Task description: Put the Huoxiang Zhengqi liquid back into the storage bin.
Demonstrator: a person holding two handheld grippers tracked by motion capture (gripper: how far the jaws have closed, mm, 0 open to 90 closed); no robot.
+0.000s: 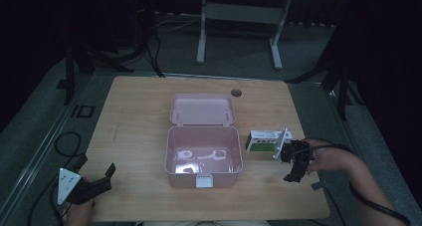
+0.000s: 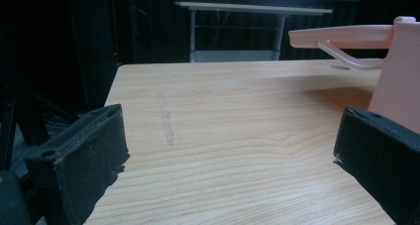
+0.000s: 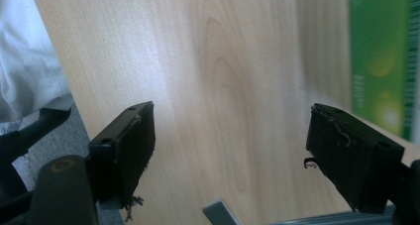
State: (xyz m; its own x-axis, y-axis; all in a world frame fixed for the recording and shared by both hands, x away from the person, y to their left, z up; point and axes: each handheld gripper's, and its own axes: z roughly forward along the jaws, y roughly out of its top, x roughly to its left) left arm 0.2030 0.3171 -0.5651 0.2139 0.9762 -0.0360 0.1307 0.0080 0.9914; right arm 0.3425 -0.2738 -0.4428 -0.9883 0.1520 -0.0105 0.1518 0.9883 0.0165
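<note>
Pink plastic box (image 1: 204, 156), rounded, beside flat green-and-white carton (image 1: 263, 142) on grained wood.

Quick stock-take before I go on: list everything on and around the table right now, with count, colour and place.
table: one, light wood, centre of the high view.
storage box: one, pink, middle of the table, lid swung open at its far side, white latch at its near wall.
items in the box: pale, on its floor; count unclear.
small carton: one, white and green, on the table right of the box.
table hole: one, grey, far edge.
desk frame: one, grey, on the floor beyond the table.
left tongs: black, near-left table edge, jaws apart, nothing between them.
right tongs: black, just near of the carton, jaws apart, nothing between them.
</note>
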